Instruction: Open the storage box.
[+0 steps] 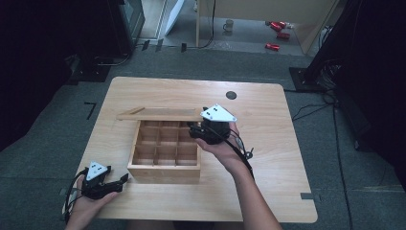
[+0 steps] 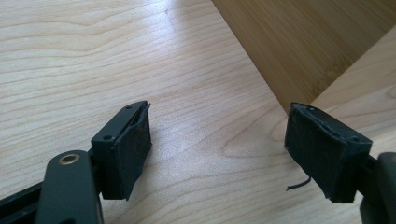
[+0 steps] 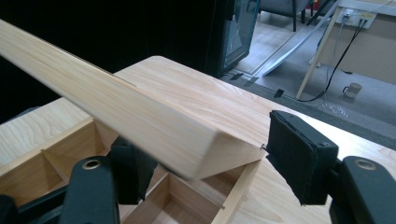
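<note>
Box (image 1: 164, 167) compartments bare, lid (image 1: 158, 114) raised at far edge between gaping right tool (image 1: 207, 130); left tool (image 1: 125, 178) agape on bench (image 1: 268, 143).

Plenty of open tabletop from where I sit: the table's (image 1: 268, 182) whole right side is bare wood, same for the strip along the far edge apart from a small dark round cap (image 1: 231, 95). The divided wooden box (image 1: 164, 165) takes up the middle and its front wall sits near the near edge, so that lane is narrow. My left gripper (image 1: 117, 181) is at the near left corner, jaws spread, just beside the box. The lid (image 1: 160, 114) lies across the box's far rim, between my right gripper's (image 3: 205, 158) spread jaws, blocking the back cells; the front cells are open from above.
</note>
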A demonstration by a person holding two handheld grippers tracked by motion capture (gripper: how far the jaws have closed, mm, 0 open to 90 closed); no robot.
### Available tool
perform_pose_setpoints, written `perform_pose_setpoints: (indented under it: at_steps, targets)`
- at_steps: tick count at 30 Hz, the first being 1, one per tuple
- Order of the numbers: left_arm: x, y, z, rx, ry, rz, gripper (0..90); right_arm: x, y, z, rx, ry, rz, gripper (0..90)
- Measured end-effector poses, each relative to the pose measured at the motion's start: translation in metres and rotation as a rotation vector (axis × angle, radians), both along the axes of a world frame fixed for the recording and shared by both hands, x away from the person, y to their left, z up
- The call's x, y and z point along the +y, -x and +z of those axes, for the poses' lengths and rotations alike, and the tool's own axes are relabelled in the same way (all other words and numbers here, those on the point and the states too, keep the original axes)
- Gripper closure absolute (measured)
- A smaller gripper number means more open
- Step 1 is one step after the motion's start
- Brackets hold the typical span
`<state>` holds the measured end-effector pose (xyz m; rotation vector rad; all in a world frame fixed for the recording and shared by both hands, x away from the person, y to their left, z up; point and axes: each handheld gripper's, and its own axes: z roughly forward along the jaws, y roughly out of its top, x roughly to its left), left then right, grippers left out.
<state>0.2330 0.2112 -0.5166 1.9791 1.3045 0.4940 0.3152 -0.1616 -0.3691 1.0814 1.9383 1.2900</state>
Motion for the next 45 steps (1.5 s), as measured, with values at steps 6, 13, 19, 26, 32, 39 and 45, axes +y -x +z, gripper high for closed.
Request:
perform_pose_setpoints:
  at_steps: [6,13,19,26,32,39,45]
  targets:
    - [0.0,0.0,0.0,0.0,0.0,0.0,23.4,-0.003,-0.014,-0.004,0.002,-0.023,0.006,35.4]
    - [0.0,0.0,0.0,0.001,0.0,-0.001,23.4,-0.004,-0.03,-0.007,0.014,-0.052,0.033,37.9]
    - [0.0,0.0,0.0,0.004,0.004,-0.001,23.4,-0.005,-0.044,-0.008,0.024,-0.09,0.041,41.2]
    - [0.001,0.0,0.0,0.004,0.007,-0.001,23.4,-0.006,-0.058,-0.007,0.029,-0.107,0.046,43.2]
    - [0.001,-0.001,0.0,0.004,0.009,0.0,23.5,-0.006,-0.07,-0.013,0.043,-0.102,0.034,44.8]
    - [0.001,-0.001,0.0,0.002,0.013,0.003,23.5,-0.008,-0.084,-0.022,0.067,-0.091,0.032,47.8]
    - [0.001,-0.001,0.0,0.001,0.011,0.002,23.5,-0.011,-0.093,-0.023,0.083,-0.092,0.05,50.0]
